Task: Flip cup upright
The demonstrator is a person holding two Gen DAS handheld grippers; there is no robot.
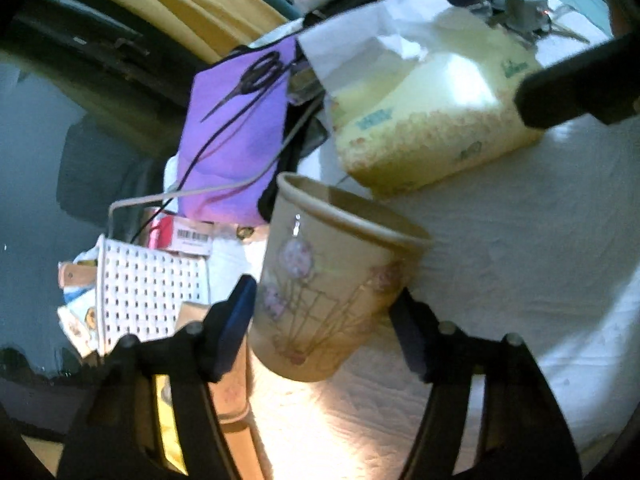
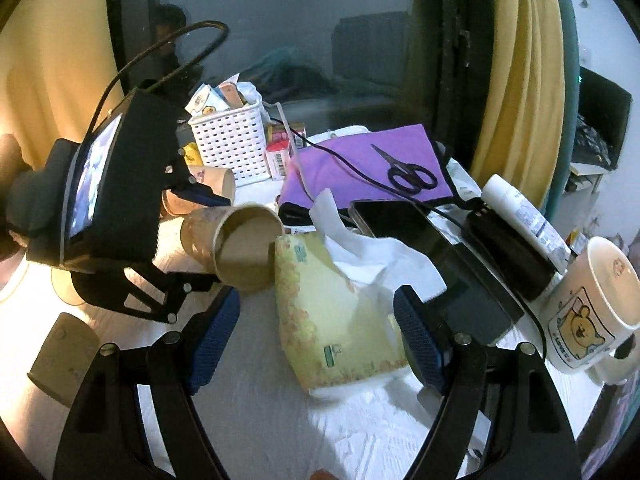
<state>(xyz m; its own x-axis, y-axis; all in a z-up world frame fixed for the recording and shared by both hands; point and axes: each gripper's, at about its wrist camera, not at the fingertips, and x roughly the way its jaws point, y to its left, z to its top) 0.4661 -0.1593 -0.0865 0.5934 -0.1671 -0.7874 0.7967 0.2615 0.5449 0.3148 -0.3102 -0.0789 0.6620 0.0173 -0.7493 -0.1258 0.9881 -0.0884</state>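
A beige paper cup (image 1: pixel 328 280) with a pink flower print sits between the pads of my left gripper (image 1: pixel 324 320), which is shut on its lower body. The cup is held above the white tablecloth, tilted, its open mouth up and to the right. In the right wrist view the same cup (image 2: pixel 240 248) lies almost on its side in the left gripper (image 2: pixel 192 236), mouth toward the camera, next to the tissue pack. My right gripper (image 2: pixel 316 340) is open and empty, hovering over the yellow tissue pack (image 2: pixel 332 312).
A white perforated basket (image 2: pixel 232 140), a purple cloth (image 2: pixel 360 168) with scissors (image 2: pixel 408 172) and a black cable, a dark tablet (image 2: pixel 432 256), a tube, a bear mug (image 2: pixel 592 312) and two more paper cups (image 2: pixel 208 184) crowd the table. A window stands behind.
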